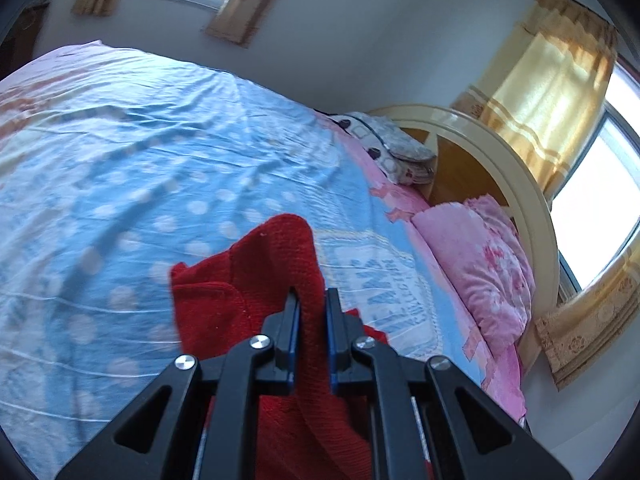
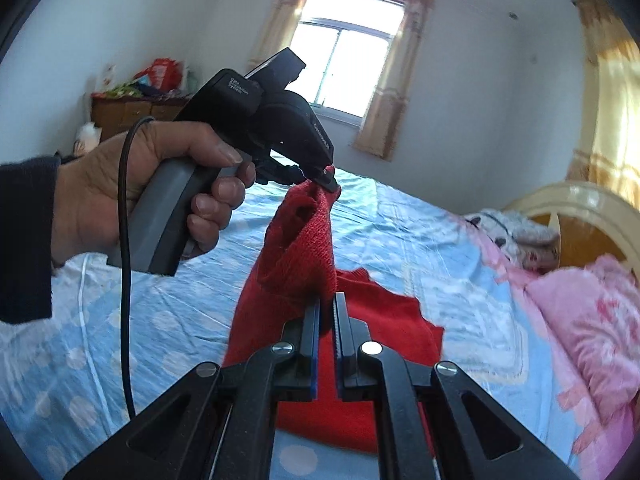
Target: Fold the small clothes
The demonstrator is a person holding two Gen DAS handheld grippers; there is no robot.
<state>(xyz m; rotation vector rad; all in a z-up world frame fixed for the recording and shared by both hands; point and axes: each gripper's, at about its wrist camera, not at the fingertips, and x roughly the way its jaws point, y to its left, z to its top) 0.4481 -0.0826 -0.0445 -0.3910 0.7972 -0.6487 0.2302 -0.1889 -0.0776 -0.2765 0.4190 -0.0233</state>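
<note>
A small red knit garment (image 2: 304, 248) is held up above the bed by both grippers. My left gripper (image 1: 313, 300) is shut on a fold of the red garment (image 1: 256, 280). It also shows in the right wrist view (image 2: 326, 178), gripping the garment's top corner in a person's hand. My right gripper (image 2: 327, 304) is shut on another edge of the garment, lower down. The rest of the garment hangs down and lies on the bed sheet (image 2: 392, 224).
The bed has a blue dotted sheet (image 1: 140, 168). A pink pillow (image 1: 480, 264) and a patterned pillow (image 1: 396, 152) lie by the cream headboard (image 1: 516, 168). A wooden dresser (image 2: 132, 114) stands at the far wall. Windows with yellow curtains (image 1: 552, 76) are around.
</note>
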